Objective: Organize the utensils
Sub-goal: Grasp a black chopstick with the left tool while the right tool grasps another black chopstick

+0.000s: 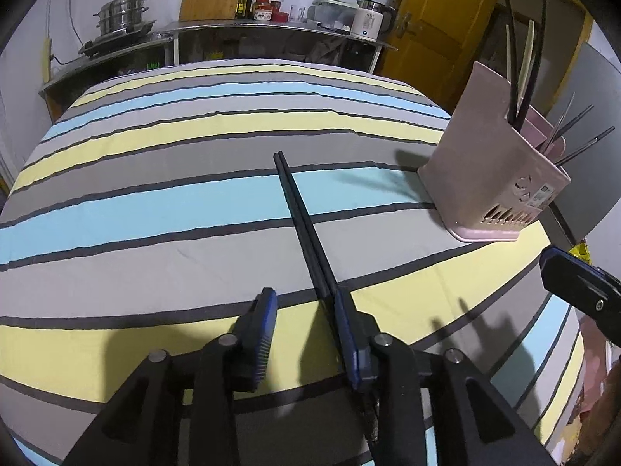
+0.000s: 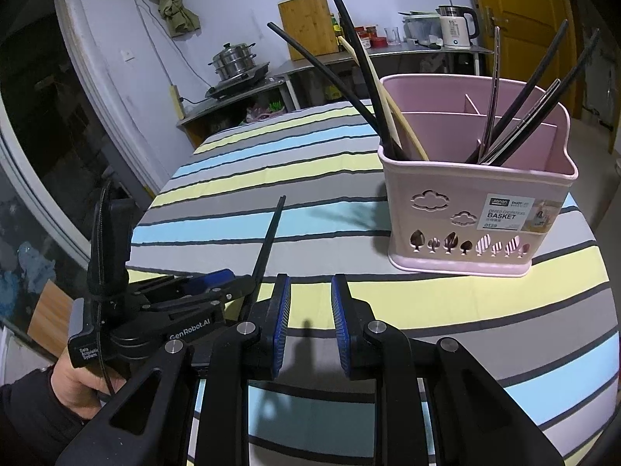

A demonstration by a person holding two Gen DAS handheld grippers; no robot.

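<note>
Only the left wrist view shows the black chopsticks [image 1: 300, 221] full length: flat on the striped cloth [image 1: 155, 209], near ends against the left gripper's [image 1: 304, 303] right pad, fingers apart, not clamped. Right wrist view looks into the pink basket [image 2: 465, 209], utensils in two compartments; right gripper [image 2: 310, 310] fingers apart, nothing between. Left gripper there is side-on, fingertips hard to make out.
</note>
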